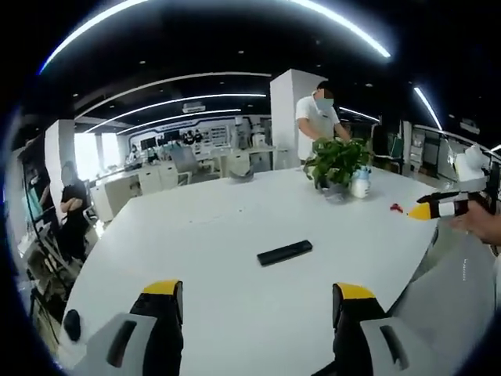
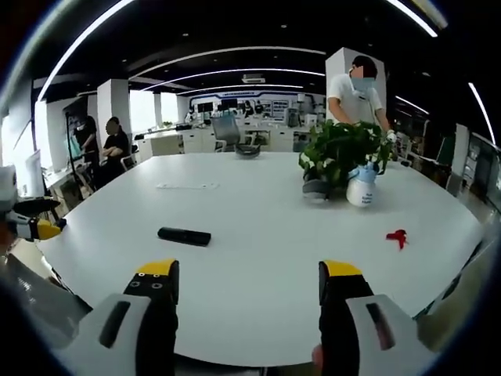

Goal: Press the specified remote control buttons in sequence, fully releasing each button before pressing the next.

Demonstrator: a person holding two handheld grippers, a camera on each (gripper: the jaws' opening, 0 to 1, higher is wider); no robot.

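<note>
The remote [image 1: 284,252] lies flat on the white table [image 1: 235,219], well apart from both grippers and out in the open, nothing beside it; in the right gripper view it [image 2: 184,236] sits left of centre, its long side across the view. The left gripper [image 1: 260,301] has its fingers wide and holds nothing; the right gripper [image 2: 244,282] likewise stands wide and empty, short of the table edge. The right gripper also comes into the left gripper view at the far right [image 1: 442,207], and the left one shows at the left edge of the right gripper view [image 2: 35,229].

No press has begun, by my judgement; the step in hand is the approach. To do it well, bring one gripper over the remote and narrow its fingers first, so that a single tip meets a single button; come down square, press firmly, then lift fully clear before the next. The buttons are too small to tell apart from here. Keep the other gripper back, aimed so the remote stays in sight; the plant [image 2: 340,153], the spray bottle [image 2: 362,186] and the red scrap [image 2: 398,236] lie well away.
</note>
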